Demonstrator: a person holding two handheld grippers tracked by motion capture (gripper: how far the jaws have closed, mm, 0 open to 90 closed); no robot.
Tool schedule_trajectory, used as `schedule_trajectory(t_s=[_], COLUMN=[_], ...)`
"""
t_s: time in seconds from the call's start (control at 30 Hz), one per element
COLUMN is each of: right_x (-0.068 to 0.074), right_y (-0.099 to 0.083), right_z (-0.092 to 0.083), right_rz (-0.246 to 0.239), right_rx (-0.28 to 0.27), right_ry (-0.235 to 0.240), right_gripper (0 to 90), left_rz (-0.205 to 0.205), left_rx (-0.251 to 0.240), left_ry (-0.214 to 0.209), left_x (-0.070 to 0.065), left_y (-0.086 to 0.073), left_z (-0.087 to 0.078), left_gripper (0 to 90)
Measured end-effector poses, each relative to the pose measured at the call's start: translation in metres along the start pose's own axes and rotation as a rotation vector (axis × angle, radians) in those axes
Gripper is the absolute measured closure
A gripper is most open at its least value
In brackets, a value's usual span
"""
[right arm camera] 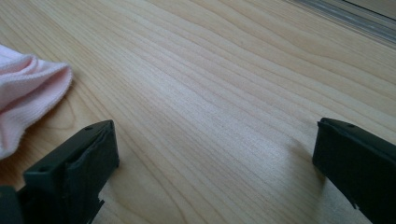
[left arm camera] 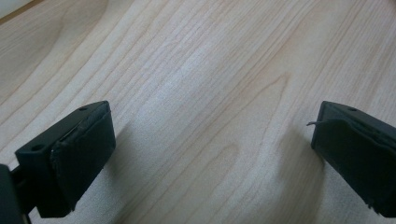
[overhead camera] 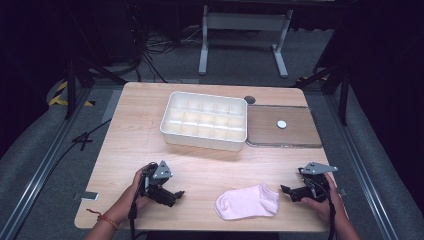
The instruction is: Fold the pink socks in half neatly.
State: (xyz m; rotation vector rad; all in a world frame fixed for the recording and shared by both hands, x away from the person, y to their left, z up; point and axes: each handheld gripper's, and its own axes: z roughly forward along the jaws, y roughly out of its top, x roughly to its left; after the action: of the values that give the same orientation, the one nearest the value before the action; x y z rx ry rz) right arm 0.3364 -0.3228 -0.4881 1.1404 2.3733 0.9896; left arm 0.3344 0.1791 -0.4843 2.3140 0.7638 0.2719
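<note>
The sock (overhead camera: 247,201) is soft pink. The table (overhead camera: 130,135) is light wood with wavy brown lines. The box (overhead camera: 204,121) is white. The lid (overhead camera: 283,126) is clear with a white round knob (overhead camera: 282,124). Both grippers' jaws are black.

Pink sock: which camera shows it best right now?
The high view: the whole pink sock lies flat on the table between both grippers. The right gripper view catches just its ribbed edge at left; the left gripper view shows bare wood.
</note>
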Motion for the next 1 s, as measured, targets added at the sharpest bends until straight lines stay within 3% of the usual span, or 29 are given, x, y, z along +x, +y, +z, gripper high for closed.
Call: schedule_trajectory(t_s=[0.57,0.7,0.8,1.0], right_x=[-0.002,-0.003,-0.003,0.005], right_y=[0.0,-0.002,-0.001,0.006], right_z=[-0.002,-0.006,-0.01,-0.019], right_rz=[0.003,0.0,0.02,-0.006], right_rx=[0.006,-0.032,-0.049,-0.099], right_ry=[0.011,0.035,0.061,0.083], right_gripper=[2.9,18.1,24.2,31.4], left_rz=[-0.005,-0.01,-0.016,-0.012], left_rx=[0.0,-0.002,-0.003,-0.002], left_ry=[0.001,0.002,0.006,0.01], left_x=[0.0,-0.001,-0.001,-0.001], left_y=[-0.001,-0.001,-0.001,-0.001], left_z=[-0.001,-0.001,-0.001,-0.001], left_gripper=[0.0,0.0,0.0,0.0])
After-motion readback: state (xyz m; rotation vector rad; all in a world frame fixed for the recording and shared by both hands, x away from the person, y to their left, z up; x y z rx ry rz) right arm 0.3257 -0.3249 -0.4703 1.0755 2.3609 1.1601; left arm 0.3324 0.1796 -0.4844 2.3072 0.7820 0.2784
